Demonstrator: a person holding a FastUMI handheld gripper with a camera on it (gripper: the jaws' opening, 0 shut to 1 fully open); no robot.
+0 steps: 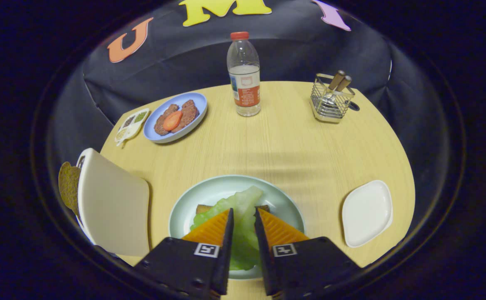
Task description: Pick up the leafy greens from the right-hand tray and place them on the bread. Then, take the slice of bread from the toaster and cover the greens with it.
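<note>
The pale green leafy greens (243,204) are bunched between my two fingers, and the gripper (244,211) is shut on them. They hang low over a light green plate (193,200) just ahead of me and spread past my fingertips. Brown corners of the bread (204,208) poke out from under the leaves on that plate. To the left of the plate stands a white toaster (113,204), with a brown slice of bread (68,185) sticking out of its far side. The white right-hand tray (367,212) holds nothing.
A blue plate (153,135) with meat patties and a tomato slice sits at the far left, next to a small seasoning dish (131,125). A water bottle (244,75) stands at the back centre. A wire cutlery holder (331,100) is at the back right.
</note>
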